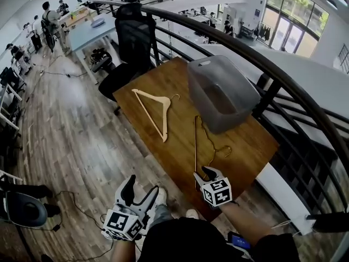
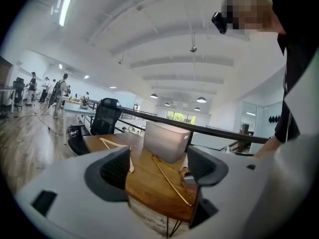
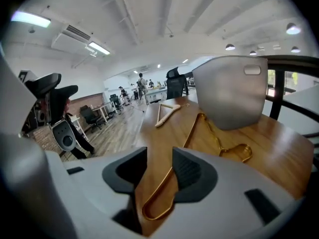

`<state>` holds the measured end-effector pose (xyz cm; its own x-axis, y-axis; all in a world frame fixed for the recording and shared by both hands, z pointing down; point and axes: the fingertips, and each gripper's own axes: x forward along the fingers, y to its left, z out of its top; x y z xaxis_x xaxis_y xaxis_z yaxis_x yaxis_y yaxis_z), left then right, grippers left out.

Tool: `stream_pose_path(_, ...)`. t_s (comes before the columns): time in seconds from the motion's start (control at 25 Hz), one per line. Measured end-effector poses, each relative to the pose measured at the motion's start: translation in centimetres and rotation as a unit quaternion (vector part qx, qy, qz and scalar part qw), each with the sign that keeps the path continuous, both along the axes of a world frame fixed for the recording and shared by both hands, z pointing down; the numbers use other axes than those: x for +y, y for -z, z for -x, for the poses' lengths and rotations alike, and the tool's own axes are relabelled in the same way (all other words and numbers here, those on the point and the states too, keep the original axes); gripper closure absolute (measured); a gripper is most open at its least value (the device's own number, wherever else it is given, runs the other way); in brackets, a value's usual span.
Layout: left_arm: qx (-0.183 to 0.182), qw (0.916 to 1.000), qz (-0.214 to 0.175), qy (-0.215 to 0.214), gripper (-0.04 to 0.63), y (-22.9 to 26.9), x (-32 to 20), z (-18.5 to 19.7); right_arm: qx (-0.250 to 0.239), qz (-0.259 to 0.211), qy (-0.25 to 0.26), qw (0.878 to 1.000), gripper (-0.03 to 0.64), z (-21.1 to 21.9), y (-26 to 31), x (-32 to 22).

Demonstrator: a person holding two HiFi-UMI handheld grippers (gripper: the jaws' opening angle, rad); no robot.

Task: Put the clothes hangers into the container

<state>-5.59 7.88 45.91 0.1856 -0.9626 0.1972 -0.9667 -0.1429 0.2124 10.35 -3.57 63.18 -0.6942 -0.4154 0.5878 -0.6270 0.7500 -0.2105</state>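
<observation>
A grey plastic container [image 1: 221, 91] stands at the far right of the wooden table [image 1: 163, 152]. A pale wooden hanger [image 1: 155, 111] lies to its left. A thin gold wire hanger [image 1: 204, 141] lies in front of the container, its hook toward the right. My right gripper [image 1: 204, 173] hovers over that hanger's near corner. In the right gripper view the jaws [image 3: 159, 163] stand partly apart, with the gold wire [image 3: 164, 198] running between them, untouched. My left gripper [image 1: 143, 185] is off the table's near edge, open and empty [image 2: 159, 166]; it looks toward the container [image 2: 167, 141].
A black office chair [image 1: 133, 37] stands beyond the table's far end. A dark curved railing [image 1: 262, 64] runs close behind the container on the right. Wood-plank floor [image 1: 65, 135] lies to the left, with desks and people far off.
</observation>
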Motion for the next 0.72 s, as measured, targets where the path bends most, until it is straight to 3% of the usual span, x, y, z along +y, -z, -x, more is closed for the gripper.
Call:
stream_pose_path(0.36,0.009,0.9986,0.028,-0.045,0.245,-1.1,-5.6,4.7,0.081,0.035,-0.043,0.995,0.463,1.7,-4.8,-2.7)
stream_pose_path(0.72,0.021,0.9937,0.052,-0.097,0.245,-3.2,-11.4,6.6,0.163,0.067,-0.116,0.977,0.498,0.9,-8.1,-5.7)
